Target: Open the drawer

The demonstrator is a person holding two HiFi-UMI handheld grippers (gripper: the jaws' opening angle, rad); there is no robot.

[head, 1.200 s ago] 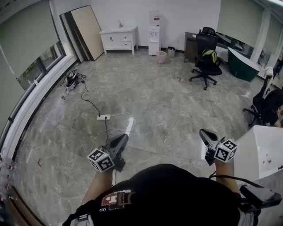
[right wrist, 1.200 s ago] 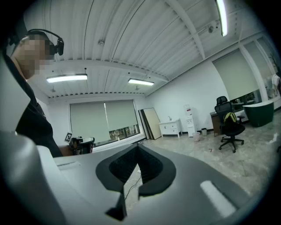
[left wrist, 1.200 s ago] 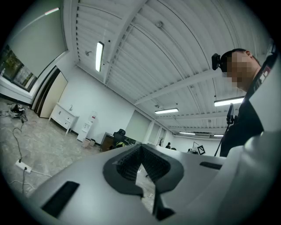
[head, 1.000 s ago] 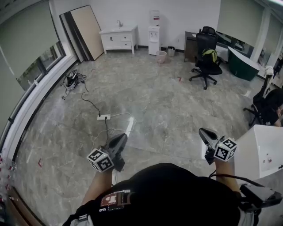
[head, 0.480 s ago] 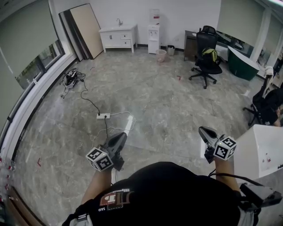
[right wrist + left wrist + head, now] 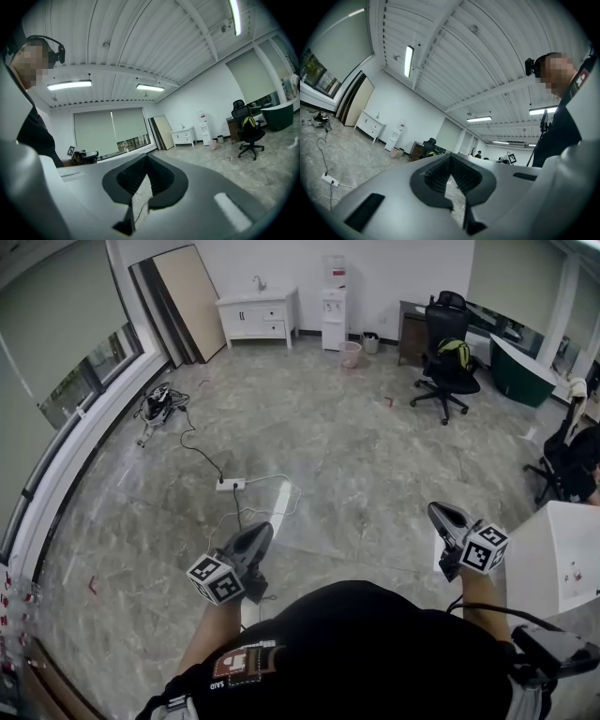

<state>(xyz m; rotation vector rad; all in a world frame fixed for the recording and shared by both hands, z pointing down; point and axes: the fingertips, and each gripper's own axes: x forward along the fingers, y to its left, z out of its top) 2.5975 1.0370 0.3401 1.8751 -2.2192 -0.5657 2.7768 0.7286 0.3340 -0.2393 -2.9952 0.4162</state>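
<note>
A white cabinet with drawers (image 6: 260, 315) stands against the far wall, across the room from me; its drawers look closed. It also shows small in the left gripper view (image 6: 370, 125) and the right gripper view (image 6: 183, 136). My left gripper (image 6: 262, 529) is held out in front of my body at the lower left, shut with nothing in it (image 6: 450, 156). My right gripper (image 6: 436, 509) is held out at the lower right, also shut and empty (image 6: 146, 155). Both point roughly level toward the far wall.
A power strip (image 6: 232, 484) with trailing cables lies on the marble floor just ahead. A black office chair (image 6: 448, 367), a water dispenser (image 6: 334, 304) and a pink bin (image 6: 352, 353) stand at the back. A white table (image 6: 562, 559) is close on my right. Boards (image 6: 183, 306) lean beside the cabinet.
The whole view has shifted a little as I moved across the room; both grippers were carried along, still shut and empty.
</note>
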